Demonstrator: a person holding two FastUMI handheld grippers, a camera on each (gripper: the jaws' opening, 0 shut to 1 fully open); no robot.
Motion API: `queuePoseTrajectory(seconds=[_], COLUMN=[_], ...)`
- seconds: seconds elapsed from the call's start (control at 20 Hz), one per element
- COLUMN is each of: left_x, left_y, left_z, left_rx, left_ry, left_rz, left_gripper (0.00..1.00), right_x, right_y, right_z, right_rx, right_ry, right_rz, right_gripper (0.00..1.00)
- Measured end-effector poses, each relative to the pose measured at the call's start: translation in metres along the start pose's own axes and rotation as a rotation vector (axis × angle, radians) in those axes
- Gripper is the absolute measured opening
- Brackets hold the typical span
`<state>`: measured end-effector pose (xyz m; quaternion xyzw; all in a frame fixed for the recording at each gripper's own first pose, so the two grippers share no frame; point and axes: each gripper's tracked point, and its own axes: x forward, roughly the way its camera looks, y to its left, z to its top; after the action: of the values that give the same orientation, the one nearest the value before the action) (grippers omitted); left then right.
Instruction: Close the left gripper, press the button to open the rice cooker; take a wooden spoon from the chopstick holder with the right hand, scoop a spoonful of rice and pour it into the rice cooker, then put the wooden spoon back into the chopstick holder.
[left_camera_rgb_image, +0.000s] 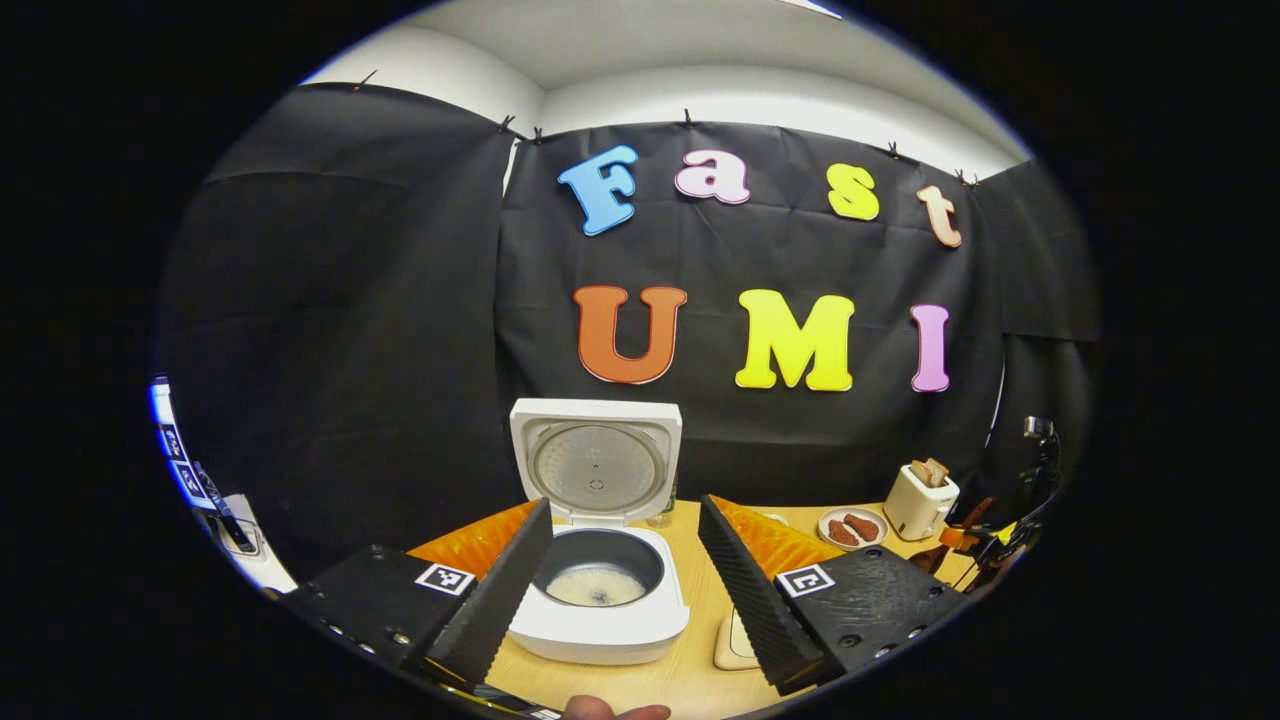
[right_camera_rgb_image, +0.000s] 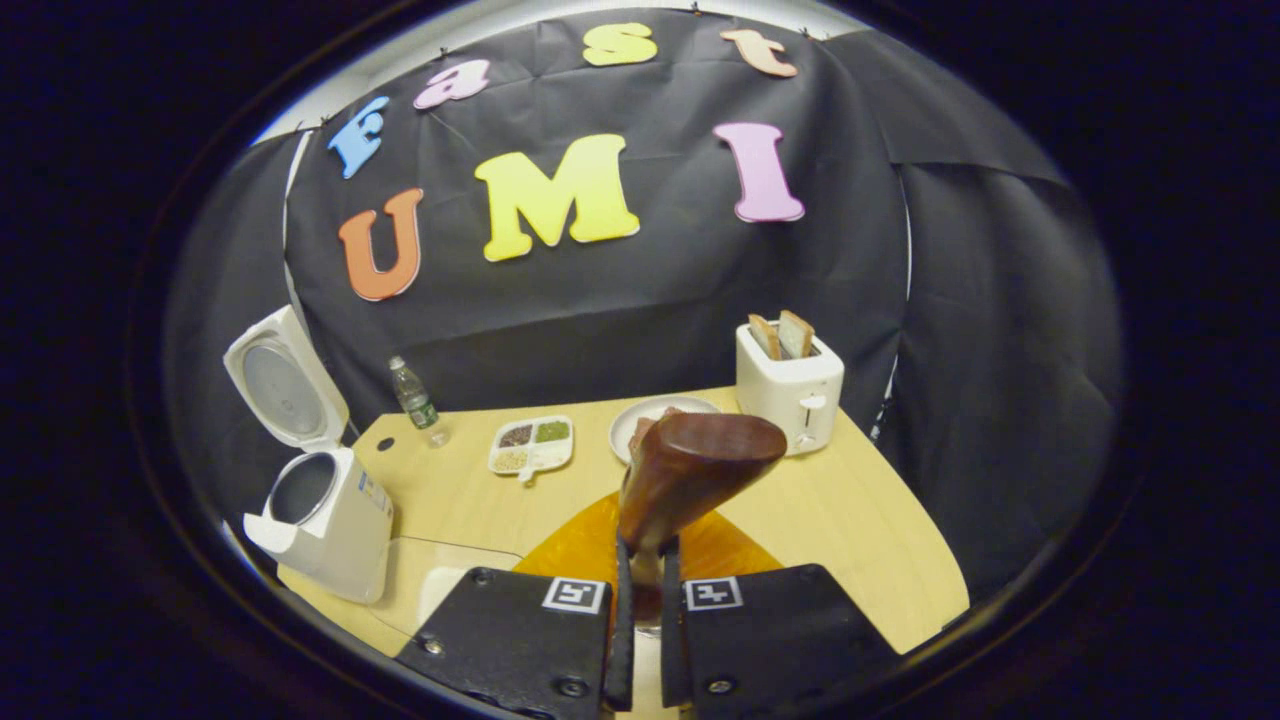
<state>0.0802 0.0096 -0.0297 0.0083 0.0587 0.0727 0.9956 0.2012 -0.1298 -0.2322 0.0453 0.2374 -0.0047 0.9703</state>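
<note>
The white rice cooker (left_camera_rgb_image: 600, 625) stands in front of me with its lid (left_camera_rgb_image: 596, 470) raised, and pale rice lies in the bottom of its dark pot (left_camera_rgb_image: 598, 585). My left gripper (left_camera_rgb_image: 622, 510) is open, one finger on each side of the cooker, touching nothing. In the right gripper view my right gripper (right_camera_rgb_image: 640, 560) is shut on the handle of a brown wooden spoon (right_camera_rgb_image: 695, 465), whose bowl stands up just ahead of the fingers. I cannot tell whether the bowl holds rice. The cooker (right_camera_rgb_image: 325, 515) sits far to the left of it, lid up.
On the wooden table (right_camera_rgb_image: 850, 510) are a white toaster (right_camera_rgb_image: 790, 385) holding bread, a plate (right_camera_rgb_image: 640, 415), a divided tray of grains (right_camera_rgb_image: 532, 445), a small water bottle (right_camera_rgb_image: 415, 400) and an orange mat (right_camera_rgb_image: 580, 545). The toaster (left_camera_rgb_image: 920, 500) and plate (left_camera_rgb_image: 852, 527) stand right of the cooker.
</note>
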Motion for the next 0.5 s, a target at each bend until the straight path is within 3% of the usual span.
queuePoseTrajectory(seconds=[0.25,0.5], left_x=[-0.016,-0.034], left_y=[0.021,0.043], left_z=[0.000,-0.001], left_rx=[0.032,0.015], left_ry=[-0.028,-0.013], left_rz=[-0.002,0.015], left_gripper=[0.94,0.94], right_x=[-0.019,-0.003], right_y=[0.068,0.120], right_z=[0.012,-0.034], right_rx=[-0.058,-0.165], right_ry=[-0.015,0.065], right_rz=[0.085,0.117], right_gripper=[0.16,0.16])
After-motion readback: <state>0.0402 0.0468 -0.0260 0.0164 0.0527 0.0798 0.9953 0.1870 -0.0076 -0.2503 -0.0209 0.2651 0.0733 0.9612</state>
